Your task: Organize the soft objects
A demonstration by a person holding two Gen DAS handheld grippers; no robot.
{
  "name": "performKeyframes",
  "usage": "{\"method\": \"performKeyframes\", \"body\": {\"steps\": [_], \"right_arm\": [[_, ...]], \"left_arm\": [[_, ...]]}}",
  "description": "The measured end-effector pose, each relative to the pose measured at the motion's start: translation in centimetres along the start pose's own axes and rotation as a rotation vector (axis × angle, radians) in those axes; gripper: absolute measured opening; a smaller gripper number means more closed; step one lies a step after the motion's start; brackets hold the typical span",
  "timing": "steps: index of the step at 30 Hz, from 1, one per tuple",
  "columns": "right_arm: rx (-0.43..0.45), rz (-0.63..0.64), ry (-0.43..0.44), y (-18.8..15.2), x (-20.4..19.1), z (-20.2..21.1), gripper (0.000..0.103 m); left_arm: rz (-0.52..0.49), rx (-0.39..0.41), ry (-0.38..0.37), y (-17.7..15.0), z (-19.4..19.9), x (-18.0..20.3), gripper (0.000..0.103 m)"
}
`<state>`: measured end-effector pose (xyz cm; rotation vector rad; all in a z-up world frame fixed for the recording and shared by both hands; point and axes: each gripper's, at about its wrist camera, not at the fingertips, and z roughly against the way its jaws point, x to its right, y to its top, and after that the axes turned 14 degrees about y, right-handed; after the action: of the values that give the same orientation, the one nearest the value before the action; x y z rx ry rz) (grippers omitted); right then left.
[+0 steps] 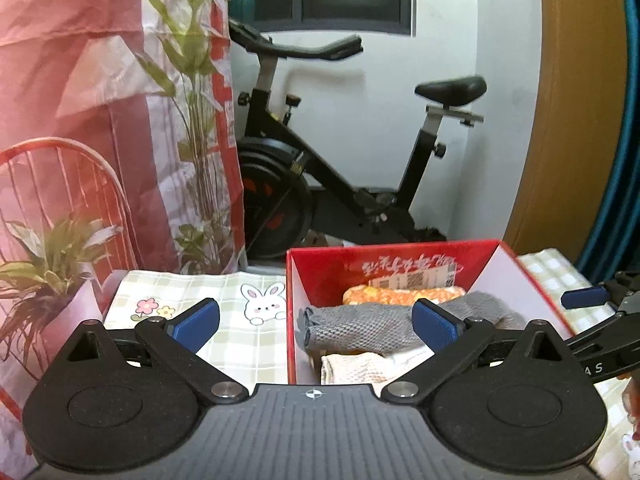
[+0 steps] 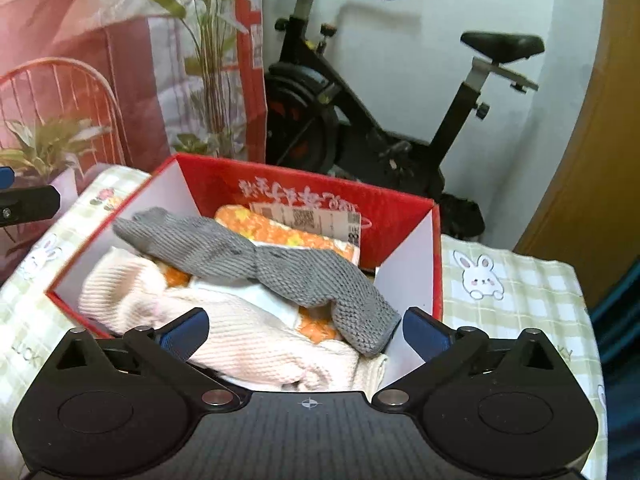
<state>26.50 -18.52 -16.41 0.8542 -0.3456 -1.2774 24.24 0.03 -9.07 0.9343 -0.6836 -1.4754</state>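
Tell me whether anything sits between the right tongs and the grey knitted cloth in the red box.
Nothing visible does. The right tongs stand open just above the box's near edge, and the grey knitted cloth lies on top of the pile in the red box, uncovered.

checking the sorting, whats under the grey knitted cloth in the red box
Under the grey knitted cloth in the red cardboard box lie an orange patterned cloth and a cream ribbed knit. Anything deeper, and the box floor, is covered.
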Motion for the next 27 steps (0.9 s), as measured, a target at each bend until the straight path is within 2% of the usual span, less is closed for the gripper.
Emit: {"method": "performKeyframes", "body": {"steps": [3,9,14,17,24,27], "right_arm": [[0.035,-0.005,0.000,0.1,-0.8,1.9,0.103],[0.108,-0.014,-0.015,0.2,-2.9,6.1,0.103],[0.187,-0.003,-0.011,-0.1,-5.2,10.3,0.103],[0.235,-0.001,-0.028,-0.4,-6.7,13.1,0.103],[0.336,0.028,-0.080,-2.2,-9.8,19.1,0.103],[0.373,-0.008,-0.071,-3.3,-10.4,21.1,0.103]], "left_arm": [[0.008,0.008,0.007,0.1,1.6,-0.2,0.103],[-0.012,0.093,0.033,0.2,5.7,-0.6,0.103],[0.012,0.147,0.043,0.6,9.8,-1.7,0.103],[0.018,0.164,0.070,0.7,12.2,-2.1,0.103],[-0.003,0.261,0.168,0.0,18.8,-1.9,0.103],[0.006,0.281,0.171,-0.4,21.0,-1.9,0.103]]}}
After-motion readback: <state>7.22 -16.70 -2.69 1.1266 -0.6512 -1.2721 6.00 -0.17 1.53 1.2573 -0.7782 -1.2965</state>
